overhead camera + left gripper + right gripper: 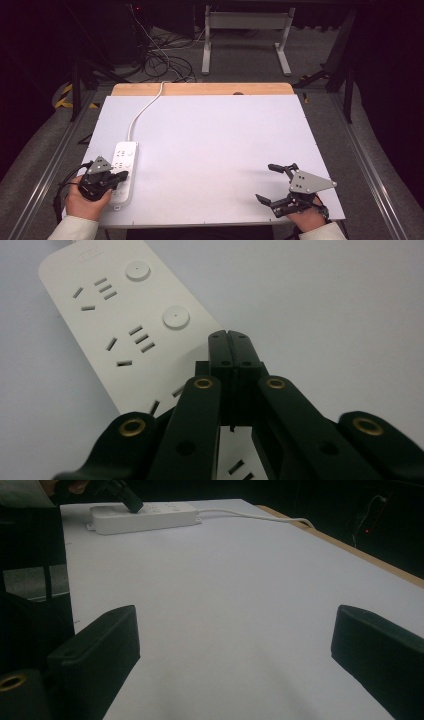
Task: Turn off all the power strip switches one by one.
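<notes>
1. I see the strip [124,171] at the lower left of the high view, lying flat on the white board [215,150]. Its long axis runs nearly up and down the frame, the top leaning slightly right.
2. Its cord [144,109] leaves the upper end and curves up to the board's top edge, so the cord end points away from me.
3. In the left gripper view the strip [125,335] runs diagonally from upper left toward the bottom centre, with socket slots and two round buttons [175,317] facing up.
4. There is a small embossed mark near the strip's upper end in that view; I cannot read it.
5. My left gripper [121,176] has its jaws pressed together with nothing between them. Its tips [231,347] sit over the strip's face near the right edge; I cannot tell if they touch it.
6. My right gripper [272,183] is at the lower right of the high view, well apart from the strip, jaws spread wide and holding nothing.
7. In the right gripper view the strip [145,516] lies at the upper left, with the left gripper [129,500] on it.
</notes>
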The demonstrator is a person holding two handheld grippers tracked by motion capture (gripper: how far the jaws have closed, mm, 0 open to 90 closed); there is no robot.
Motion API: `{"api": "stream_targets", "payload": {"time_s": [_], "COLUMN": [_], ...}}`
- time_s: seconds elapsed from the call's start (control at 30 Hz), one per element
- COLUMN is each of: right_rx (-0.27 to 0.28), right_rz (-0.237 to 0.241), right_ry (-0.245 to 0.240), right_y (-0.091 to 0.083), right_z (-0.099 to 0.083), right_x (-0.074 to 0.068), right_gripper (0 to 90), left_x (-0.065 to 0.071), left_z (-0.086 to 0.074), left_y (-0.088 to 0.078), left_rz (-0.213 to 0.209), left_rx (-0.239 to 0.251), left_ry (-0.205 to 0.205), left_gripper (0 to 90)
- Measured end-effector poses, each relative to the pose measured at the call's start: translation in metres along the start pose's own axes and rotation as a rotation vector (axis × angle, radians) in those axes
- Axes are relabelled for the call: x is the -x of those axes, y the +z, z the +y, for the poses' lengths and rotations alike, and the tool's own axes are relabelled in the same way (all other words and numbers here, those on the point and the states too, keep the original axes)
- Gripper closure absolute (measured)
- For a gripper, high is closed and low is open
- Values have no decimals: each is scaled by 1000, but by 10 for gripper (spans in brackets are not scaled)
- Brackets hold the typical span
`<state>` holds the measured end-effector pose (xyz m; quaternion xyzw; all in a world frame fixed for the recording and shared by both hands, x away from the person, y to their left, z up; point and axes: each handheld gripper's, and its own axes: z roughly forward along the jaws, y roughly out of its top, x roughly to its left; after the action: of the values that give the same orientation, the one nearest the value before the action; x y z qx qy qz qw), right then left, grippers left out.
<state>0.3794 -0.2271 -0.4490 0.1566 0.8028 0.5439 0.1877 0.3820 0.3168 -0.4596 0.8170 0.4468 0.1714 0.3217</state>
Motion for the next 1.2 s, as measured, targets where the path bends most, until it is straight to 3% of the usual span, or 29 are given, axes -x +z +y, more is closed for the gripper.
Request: {"api": "stream_targets", "payload": {"time_s": [0.87, 0.9, 0.93, 0.97, 1.07, 1.2], "right_rx": [1, 3, 3, 3, 3, -5], "right_rz": [0, 0, 1, 1, 1, -1], "right_ry": [-3, -2, -2, -2, -2, -2], "right_y": [-1, -1, -1, -1, 0, 1], "right_z": [0, 0, 0, 0, 0, 0], "right_x": [0, 0, 0, 0, 1, 1], "right_gripper": [59, 59, 60, 60, 59, 60], "left_x": [2, 2, 1, 1, 1, 4], "left_z": [1, 1, -1, -2, 2, 4], "left_y": [1, 1, -2, -4, -20, -31], "left_rz": [16, 10, 11, 29, -13, -28], "left_rx": [-19, -13, 26, 30, 127, 162], "left_ry": [0, -18, -14, -8, -20, -8], "left_gripper": [900, 900, 900, 900, 900, 900]}}
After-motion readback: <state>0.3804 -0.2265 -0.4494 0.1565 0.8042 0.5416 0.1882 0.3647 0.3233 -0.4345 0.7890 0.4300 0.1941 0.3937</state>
